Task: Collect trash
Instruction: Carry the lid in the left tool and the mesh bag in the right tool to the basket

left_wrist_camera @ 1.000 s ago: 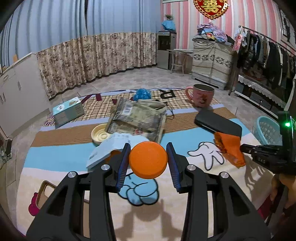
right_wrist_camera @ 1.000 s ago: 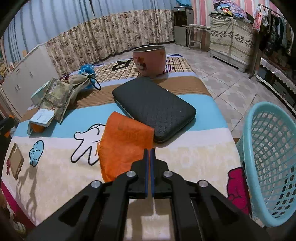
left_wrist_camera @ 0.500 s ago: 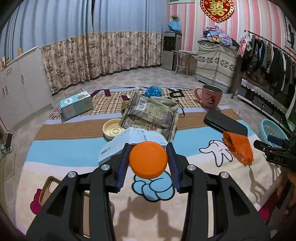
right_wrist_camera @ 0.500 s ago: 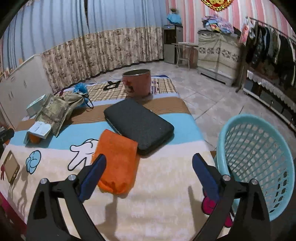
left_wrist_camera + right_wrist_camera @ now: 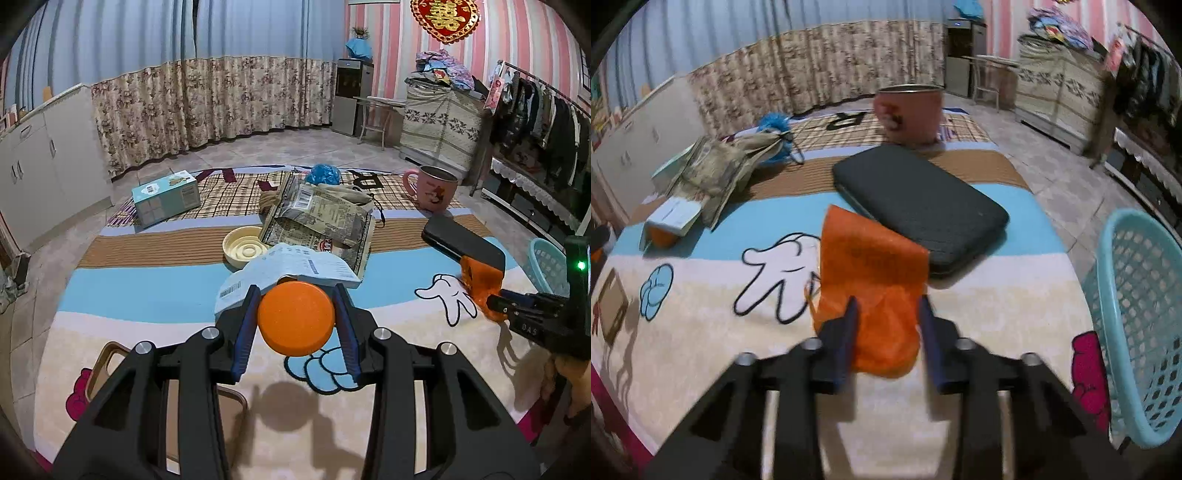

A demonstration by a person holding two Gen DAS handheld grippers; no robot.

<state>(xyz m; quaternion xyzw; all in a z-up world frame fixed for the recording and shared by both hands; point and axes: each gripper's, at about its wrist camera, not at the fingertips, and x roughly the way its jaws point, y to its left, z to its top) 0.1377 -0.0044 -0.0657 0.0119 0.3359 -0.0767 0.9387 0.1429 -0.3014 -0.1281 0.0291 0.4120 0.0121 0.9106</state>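
Note:
My left gripper (image 5: 295, 317) is shut on an orange round lid (image 5: 296, 318) and holds it above the cartoon blanket (image 5: 147, 306), just in front of a white paper slip (image 5: 288, 269). My right gripper (image 5: 886, 325) is open, its blue pads on either side of the near end of an orange bag (image 5: 871, 280) that lies on the blanket against a black case (image 5: 919, 195). The right gripper also shows in the left wrist view (image 5: 495, 304) at the orange bag (image 5: 480, 280). A light blue mesh basket (image 5: 1141, 317) stands right of the bed.
A crumpled foil snack packet (image 5: 321, 218), a cream dish (image 5: 245, 251), a teal box (image 5: 166, 197), a blue plastic bag (image 5: 325, 173) and a pink mug (image 5: 434, 188) lie farther back. A small tan tray (image 5: 110, 365) sits at the near left.
My right gripper has narrowed from wide open and moved forward over the near end of the orange bag. The left gripper has moved in a little closer, still gripping the orange lid.

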